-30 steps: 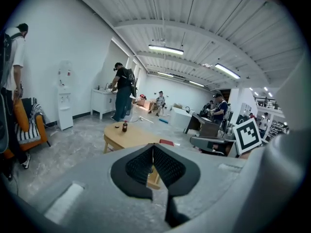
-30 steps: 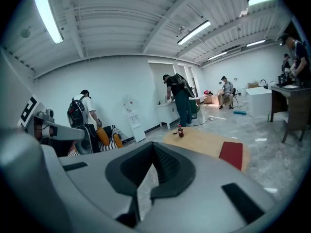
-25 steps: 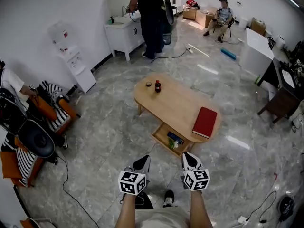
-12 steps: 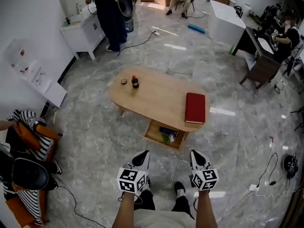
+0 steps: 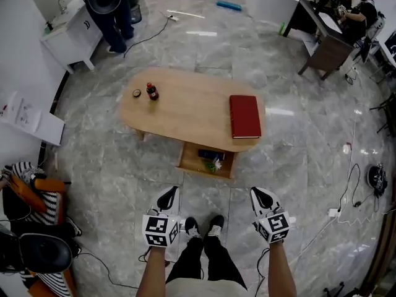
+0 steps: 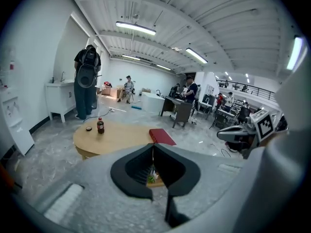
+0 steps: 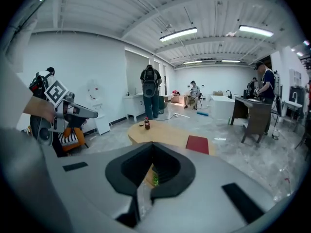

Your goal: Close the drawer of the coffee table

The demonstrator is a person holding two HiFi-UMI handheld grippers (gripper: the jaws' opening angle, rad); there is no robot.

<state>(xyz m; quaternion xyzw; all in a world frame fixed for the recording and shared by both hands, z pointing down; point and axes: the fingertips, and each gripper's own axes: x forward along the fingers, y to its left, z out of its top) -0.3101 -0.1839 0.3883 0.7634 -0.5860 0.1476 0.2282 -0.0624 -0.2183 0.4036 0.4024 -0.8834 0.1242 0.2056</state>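
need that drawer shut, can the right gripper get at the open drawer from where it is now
Probably, after a step closer. The right gripper, jaws shut, hangs short of the open drawer, with only floor between them; nothing blocks its front.

Left claw (image 6: 153, 147): jaws tip to tip, nothing between them. Through the hollow behind the tips, an open drawer (image 6: 156, 183) with something green inside. Beyond the tips, an oval wooden desk (image 6: 116, 139). A bottle (image 6: 100, 125) stands on it to the far left, a red book (image 6: 162, 136) just ahead. Right claw (image 6: 221, 135) off to the right. A person (image 6: 86, 84) stands beyond, left.
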